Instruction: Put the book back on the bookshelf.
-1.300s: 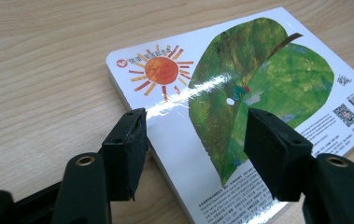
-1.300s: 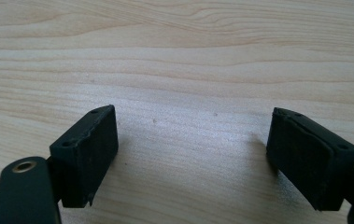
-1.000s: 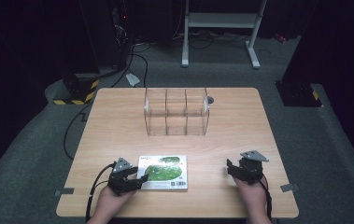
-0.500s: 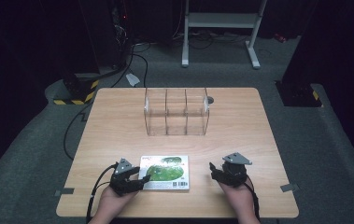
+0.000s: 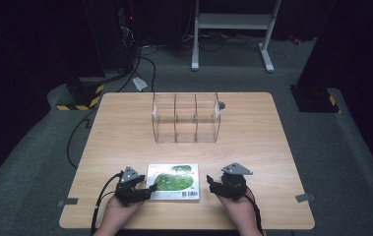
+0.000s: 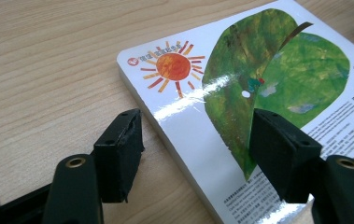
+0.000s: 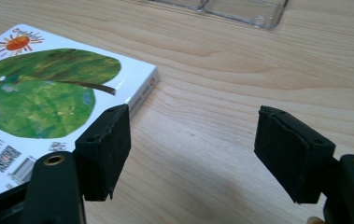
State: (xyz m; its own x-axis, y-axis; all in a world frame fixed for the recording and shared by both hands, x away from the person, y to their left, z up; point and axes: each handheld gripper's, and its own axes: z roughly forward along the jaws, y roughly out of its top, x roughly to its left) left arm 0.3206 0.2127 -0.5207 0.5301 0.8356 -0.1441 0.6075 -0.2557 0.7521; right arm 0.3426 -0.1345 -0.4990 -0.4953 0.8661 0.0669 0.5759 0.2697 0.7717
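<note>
A thick board book (image 5: 173, 181) lies flat near my edge of the wooden tabletop (image 5: 253, 142), between my two hands. Its glossy white cover shows a big green leaf with a brown stem, an orange sun in one corner, small print, a barcode and square codes along one side. Light glares off the cover in the left gripper view.

My left gripper (image 6: 198, 156) has its fingers spread wide across the book's corner: one finger (image 6: 118, 154) is down on the bare wood just beside the book's edge, the other (image 6: 282, 154) over the cover. They are not pinching it.

My right gripper (image 7: 202, 154) sits low just beside the book's other end, fingers also spread apart, with only bare wood between them; the nearer finger (image 7: 103, 149) is close by the book's corner.

Farther back, in the middle of the tabletop, stands a clear plastic organizer (image 5: 186, 117) with three compartments, well apart from the book. A small grey round thing (image 5: 221, 105) is just behind it. Beyond the tabletop are cables (image 5: 139, 54) on the dark floor and a white stand (image 5: 233, 22).
</note>
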